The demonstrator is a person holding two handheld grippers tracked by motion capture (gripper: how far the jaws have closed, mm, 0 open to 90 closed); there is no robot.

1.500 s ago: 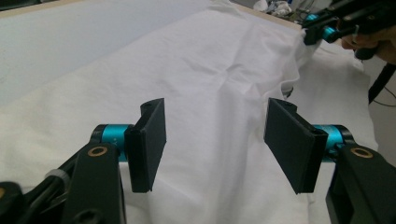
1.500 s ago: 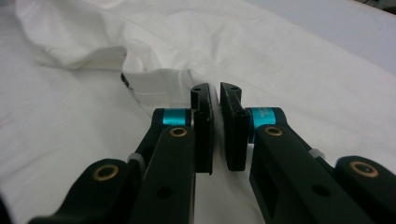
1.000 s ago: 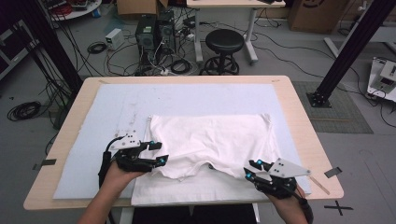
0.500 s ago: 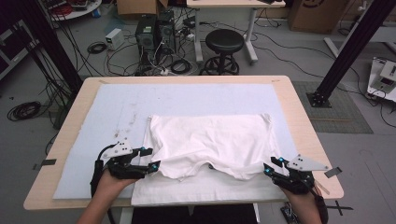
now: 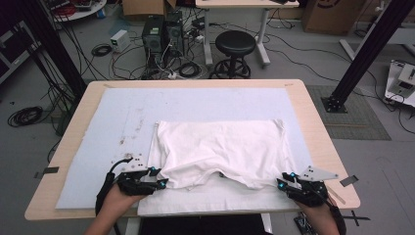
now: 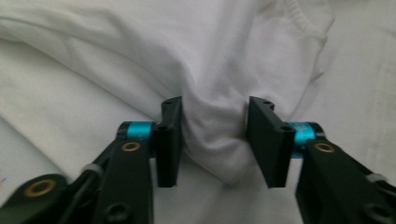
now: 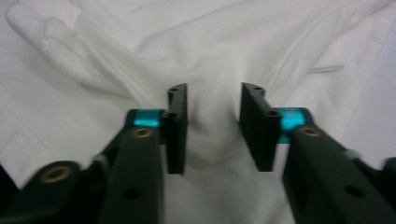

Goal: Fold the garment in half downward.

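A white shirt [image 5: 220, 147] lies spread on the pale mat [image 5: 195, 105], its near hem ruffled. My left gripper [image 5: 163, 183] rests at the shirt's near left corner. In the left gripper view its jaws [image 6: 215, 135] have just been closing, and a bulging fold of the shirt [image 6: 212, 140] is squeezed between both pads. My right gripper [image 5: 280, 184] sits at the near right corner. Its jaws [image 7: 212, 126] have also just been closing and press on a shallower fold of the shirt [image 7: 208, 140].
The wooden table [image 5: 323, 147] has bare strips at left and right of the mat. A second white sheet [image 5: 210, 200] covers the near edge. Behind the table the floor holds a black stool [image 5: 236, 46], computer cases [image 5: 161, 32] and cables.
Both grippers slid outward to the shirt's near corners and sank onto the cloth. Both pairs of jaws narrowed, gathering cloth between them.
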